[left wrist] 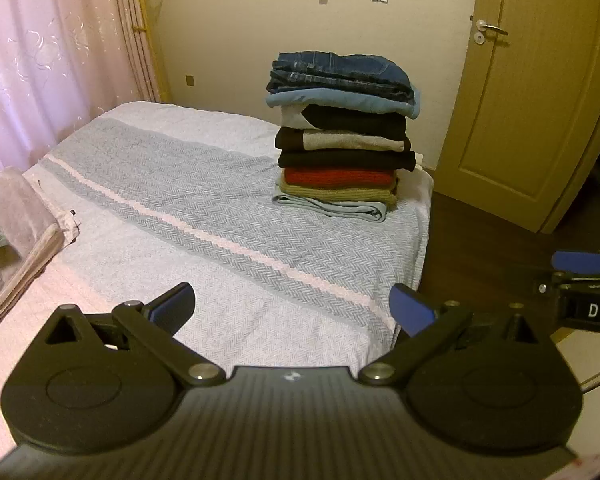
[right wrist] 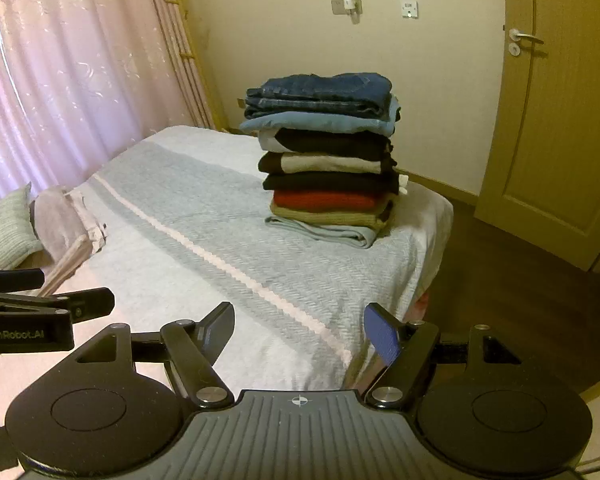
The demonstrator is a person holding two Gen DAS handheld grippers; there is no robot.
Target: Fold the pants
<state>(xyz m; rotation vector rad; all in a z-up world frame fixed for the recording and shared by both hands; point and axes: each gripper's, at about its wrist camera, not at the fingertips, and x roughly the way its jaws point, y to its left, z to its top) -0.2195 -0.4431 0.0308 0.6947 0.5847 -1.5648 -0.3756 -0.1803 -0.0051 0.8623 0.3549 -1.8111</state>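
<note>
Folded dark blue jeans [left wrist: 340, 74] [right wrist: 324, 94] lie on top of a tall stack of folded clothes [left wrist: 340, 160] [right wrist: 328, 184] at the far right corner of the bed [left wrist: 204, 216] [right wrist: 204, 220]. My left gripper [left wrist: 292, 300] hovers open over the near part of the bed, with nothing between its fingers. My right gripper [right wrist: 300, 316] is also open and empty, over the bed's near right edge. No unfolded pants show in either view. A blue pad of the right gripper's fingers [left wrist: 580, 262] shows at the right edge of the left wrist view.
A grey and white herringbone blanket covers the bed. A pinkish folded cloth [left wrist: 16, 216] and a green pillow [right wrist: 4, 232] lie at its left. Pink curtains [left wrist: 40, 60] hang on the left; a closed door [left wrist: 520, 120] and dark wood floor [left wrist: 480, 240] are to the right.
</note>
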